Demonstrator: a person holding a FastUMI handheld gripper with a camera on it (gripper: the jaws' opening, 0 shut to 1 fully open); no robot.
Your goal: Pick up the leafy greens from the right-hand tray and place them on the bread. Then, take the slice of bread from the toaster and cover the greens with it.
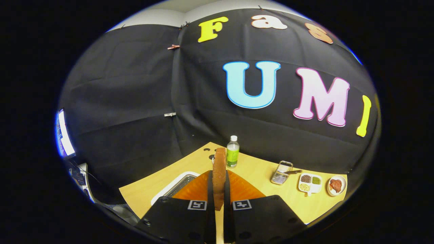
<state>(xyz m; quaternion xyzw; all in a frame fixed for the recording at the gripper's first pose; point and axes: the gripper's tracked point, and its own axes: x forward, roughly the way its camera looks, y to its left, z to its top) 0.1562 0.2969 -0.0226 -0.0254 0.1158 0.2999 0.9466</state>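
Pinched between the two fingers of the gripper (219, 189), a slice of bread (219, 173) stands on edge, its brown crust facing the camera and its top rising past the fingertips; both fingers press on its flat faces, so the hold looks firm. It appears to be the slice from the toaster, lifted well above the wooden table (257, 173), which suggests the covering step is in hand. To do that well, the slice should be carried level with the squeeze kept steady, turned flat before lowering, and let go only once it rests squarely on the greens, which I cannot make out from here. Just below the fingers lies a white-rimmed tray (174, 188) beside an orange surface. Beyond the bread stands a clear bottle with a green label (232, 151). Farther off to the right sit a metal grater (281, 172), a divided white dish (310, 183) and a small plate with something reddish (336, 185).
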